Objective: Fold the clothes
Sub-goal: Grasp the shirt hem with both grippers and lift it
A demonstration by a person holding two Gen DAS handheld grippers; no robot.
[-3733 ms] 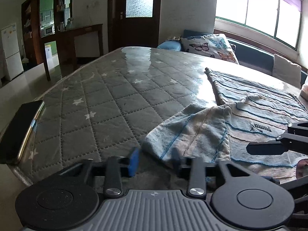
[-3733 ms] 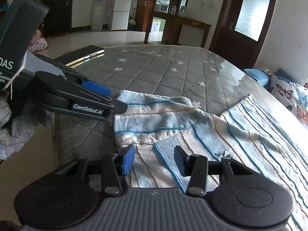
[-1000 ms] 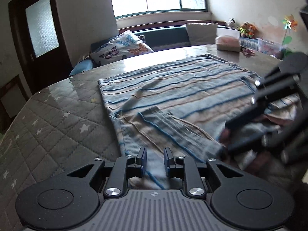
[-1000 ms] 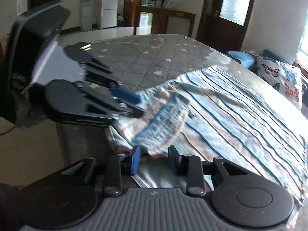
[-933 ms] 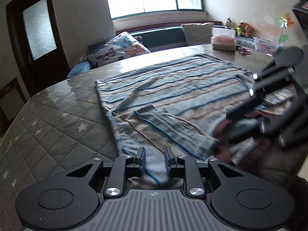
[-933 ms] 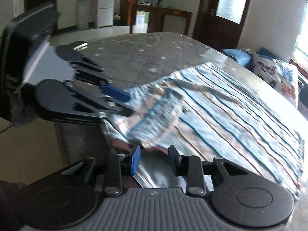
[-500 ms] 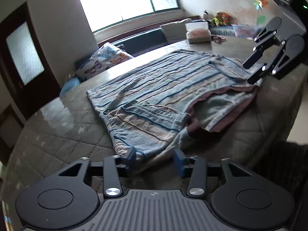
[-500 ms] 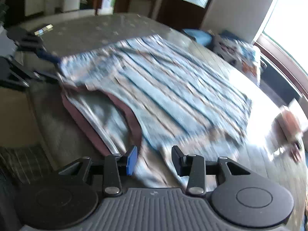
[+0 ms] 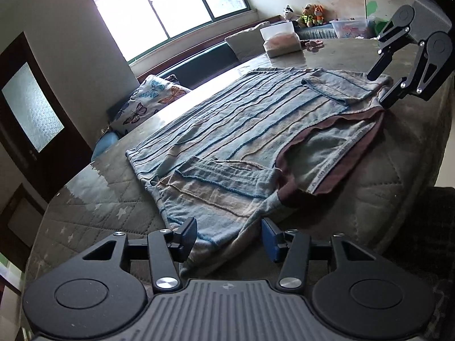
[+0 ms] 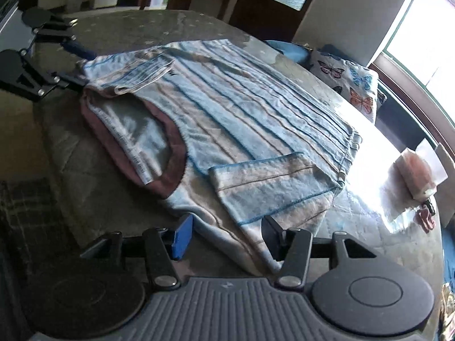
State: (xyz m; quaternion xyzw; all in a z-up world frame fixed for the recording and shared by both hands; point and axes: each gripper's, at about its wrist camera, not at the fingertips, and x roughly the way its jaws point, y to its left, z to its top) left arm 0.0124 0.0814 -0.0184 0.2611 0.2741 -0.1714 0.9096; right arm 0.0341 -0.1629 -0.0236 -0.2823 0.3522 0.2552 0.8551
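A blue striped shirt with a maroon collar lies flat on the quilted grey table; it also shows in the right wrist view. Both sleeves are folded inward over the body. My left gripper is open, its fingers either side of the shirt's near shoulder corner, holding nothing. My right gripper is open over the opposite shoulder corner, beside the folded sleeve. Each gripper shows in the other's view, the right one and the left one both at the shirt's edge.
The quilted table has a rounded front edge. A tissue box stands on its far side, also seen in the right wrist view. A butterfly cushion lies on the bench under the window.
Both grippers have let go of the shirt, opened wide and drawn apart to opposite shoulder corners. The shirt now lies flat with both sleeves folded in.
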